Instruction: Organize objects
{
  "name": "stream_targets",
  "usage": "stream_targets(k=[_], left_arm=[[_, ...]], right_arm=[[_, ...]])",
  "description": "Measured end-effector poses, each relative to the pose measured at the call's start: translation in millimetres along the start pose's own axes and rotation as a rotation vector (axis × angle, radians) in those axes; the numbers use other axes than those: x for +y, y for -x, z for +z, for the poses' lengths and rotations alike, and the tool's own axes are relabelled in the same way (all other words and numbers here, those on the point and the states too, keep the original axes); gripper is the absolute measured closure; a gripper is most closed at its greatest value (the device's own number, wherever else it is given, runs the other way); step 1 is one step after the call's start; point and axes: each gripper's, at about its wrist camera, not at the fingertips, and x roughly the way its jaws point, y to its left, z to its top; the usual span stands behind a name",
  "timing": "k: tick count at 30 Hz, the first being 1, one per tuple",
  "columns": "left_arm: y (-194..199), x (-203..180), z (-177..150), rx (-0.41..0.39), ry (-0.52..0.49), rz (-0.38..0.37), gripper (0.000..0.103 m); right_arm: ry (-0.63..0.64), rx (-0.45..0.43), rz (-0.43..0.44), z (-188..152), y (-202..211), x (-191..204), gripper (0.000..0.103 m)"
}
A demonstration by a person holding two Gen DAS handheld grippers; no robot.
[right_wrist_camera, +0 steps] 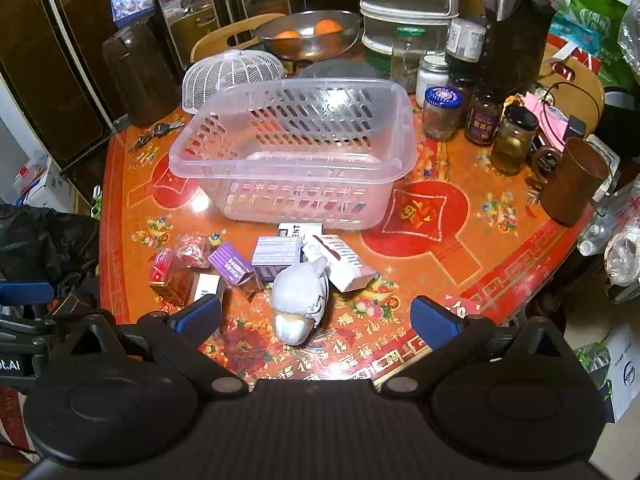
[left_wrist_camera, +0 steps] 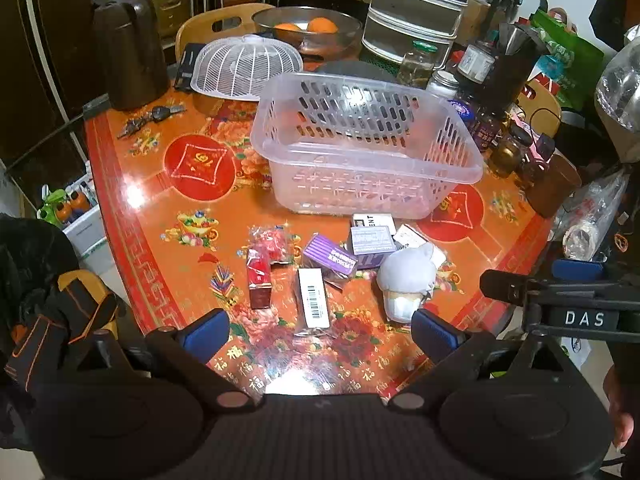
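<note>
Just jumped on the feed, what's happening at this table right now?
Nothing is being held yet. Both grippers, left and right, hover open over the near edge of the red table. The clear plastic basket sits in the middle with nothing visible inside. In front of it lies a loose pile: a grey plush toy, a purple box, a red packet, a white barcoded box and other small boxes, all still outside the basket.
</note>
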Motion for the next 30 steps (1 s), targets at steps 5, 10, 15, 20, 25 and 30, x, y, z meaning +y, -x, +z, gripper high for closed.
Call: stream_targets(k=[5, 10, 15, 20, 25, 30], left_arm=[[-3, -3, -1, 0.009, -0.007, 0.001, 0.004], [-5, -3, 2, 0.009, -0.010, 0.005, 0.004], [-8, -4, 4, 0.015, -0.013, -0.001, 0.004], [-11, -4, 6, 0.019, -0.016, -0.007, 0.004], [-12, -3, 8, 0.024, -0.013, -0.008, 0.005], [-14, -2, 10, 0.031, -0.013, -0.011, 0.005]], right_arm=[[-0.009, -0.006, 0.001, 3, -1, -2, 0.000], [-0.015, -0.003, 0.005, 4, -4, -3, 0.000], [-0.021, -0.001, 0.005, 6, -6, -4, 0.000], [-0.028, 0.001, 0.001, 8, -8, -6, 0.000], [-0.038, -0.001, 0.001, 10, -10, -8, 0.000], [-0.034, 0.005, 0.006, 11, -13, -6, 0.000]])
